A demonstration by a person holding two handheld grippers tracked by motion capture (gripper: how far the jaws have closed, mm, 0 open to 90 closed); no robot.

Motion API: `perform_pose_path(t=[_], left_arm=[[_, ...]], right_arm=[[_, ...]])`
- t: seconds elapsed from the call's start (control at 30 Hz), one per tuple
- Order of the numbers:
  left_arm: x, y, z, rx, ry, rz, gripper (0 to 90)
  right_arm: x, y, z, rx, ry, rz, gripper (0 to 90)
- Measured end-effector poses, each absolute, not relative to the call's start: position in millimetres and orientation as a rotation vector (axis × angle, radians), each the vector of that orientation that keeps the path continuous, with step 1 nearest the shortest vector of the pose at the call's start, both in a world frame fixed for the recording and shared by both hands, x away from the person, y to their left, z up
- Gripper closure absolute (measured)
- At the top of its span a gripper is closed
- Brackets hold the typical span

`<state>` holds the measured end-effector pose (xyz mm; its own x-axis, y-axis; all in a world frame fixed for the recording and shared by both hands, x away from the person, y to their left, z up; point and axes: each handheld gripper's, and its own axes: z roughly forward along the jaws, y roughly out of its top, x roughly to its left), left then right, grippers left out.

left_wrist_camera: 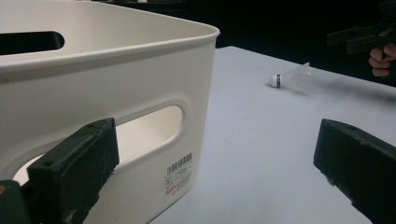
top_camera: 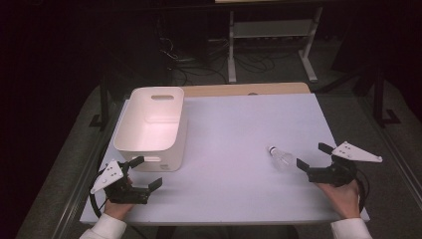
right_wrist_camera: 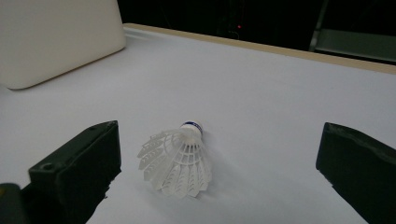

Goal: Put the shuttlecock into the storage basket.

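Observation:
A white shuttlecock (top_camera: 279,157) lies on its side on the white table (top_camera: 234,129), right of centre, its cork tip with a blue band pointing away from me. In the right gripper view the shuttlecock (right_wrist_camera: 180,161) lies just ahead of the wide-apart jaws. My right gripper (top_camera: 314,156) stands open just right of it, apart from it. A white plastic bin (top_camera: 152,127) with handle cutouts stands at the left. My left gripper (top_camera: 147,172) is open by the bin's near wall (left_wrist_camera: 116,93), holding nothing. Across the table in the left gripper view lies the shuttlecock (left_wrist_camera: 292,78).
The table's near edge runs just behind both hands. A wooden strip (top_camera: 244,89) borders the far side. Beyond it, a white frame (top_camera: 271,35) and cables lie on the dark floor. Open tabletop lies between bin and shuttlecock.

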<state>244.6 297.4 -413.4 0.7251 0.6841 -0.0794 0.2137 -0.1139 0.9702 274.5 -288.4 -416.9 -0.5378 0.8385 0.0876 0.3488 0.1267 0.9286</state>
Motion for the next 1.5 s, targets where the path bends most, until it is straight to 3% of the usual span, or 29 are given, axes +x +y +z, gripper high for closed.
perform_pose_path(t=[0.53,1.5], left_arm=[[244.2,297.0,-413.4,1.675,0.728,0.469,0.0],[244.3,296.5,-414.1,1.684,0.732,0.471,0.0]], right_arm=[[275.0,-288.1,-414.8,1.156,1.957,1.392,0.0],[305.2,-273.1,-403.1,1.177,2.104,1.303,9.3]])
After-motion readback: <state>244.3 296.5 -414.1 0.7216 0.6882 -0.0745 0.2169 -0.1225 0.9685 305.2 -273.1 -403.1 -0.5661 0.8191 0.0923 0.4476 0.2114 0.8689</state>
